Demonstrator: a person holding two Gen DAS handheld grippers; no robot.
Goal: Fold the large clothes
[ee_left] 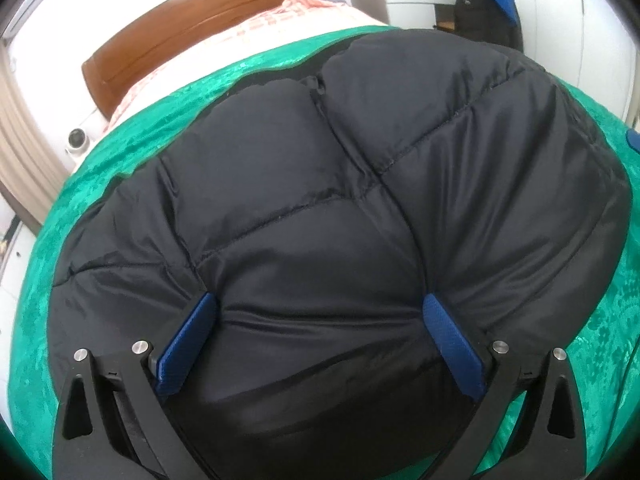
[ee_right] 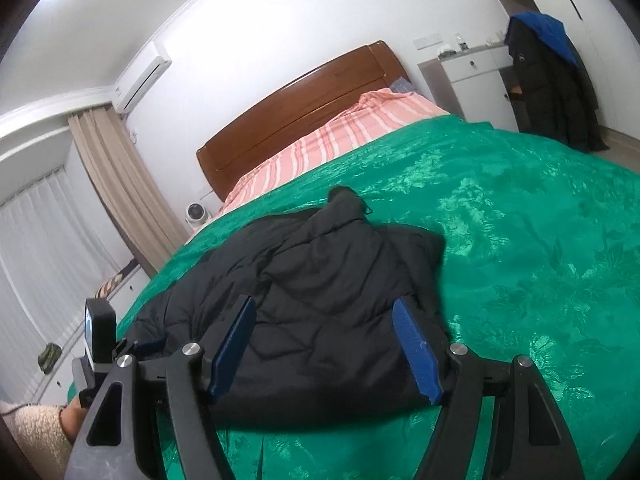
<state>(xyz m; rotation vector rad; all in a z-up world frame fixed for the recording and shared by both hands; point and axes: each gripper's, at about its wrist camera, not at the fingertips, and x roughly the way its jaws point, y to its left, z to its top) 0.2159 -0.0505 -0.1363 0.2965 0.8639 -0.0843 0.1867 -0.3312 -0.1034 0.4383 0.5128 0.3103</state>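
Note:
A black quilted puffer jacket (ee_left: 320, 200) lies bunched on the green bedspread (ee_left: 132, 140) and fills the left wrist view. My left gripper (ee_left: 320, 300) points down at it, jaws wide. Both blue fingertips (ee_left: 436, 312) dig into the padding, and a puffy bulge stands between them. In the right wrist view the jacket (ee_right: 320, 280) is a loose heap near the bed's front edge. My right gripper (ee_right: 324, 305) hovers over its near edge, open, with its pads off the fabric. The left gripper's body (ee_right: 100, 332) shows at the jacket's left end.
The green bedspread (ee_right: 520, 240) stretches right and back to a pink striped sheet (ee_right: 340, 136) and a wooden headboard (ee_right: 296, 100). A white cabinet (ee_right: 472, 76) and a hanging dark coat (ee_right: 552, 92) stand at the far right. A cream fleece sleeve (ee_right: 36, 428) is at the lower left.

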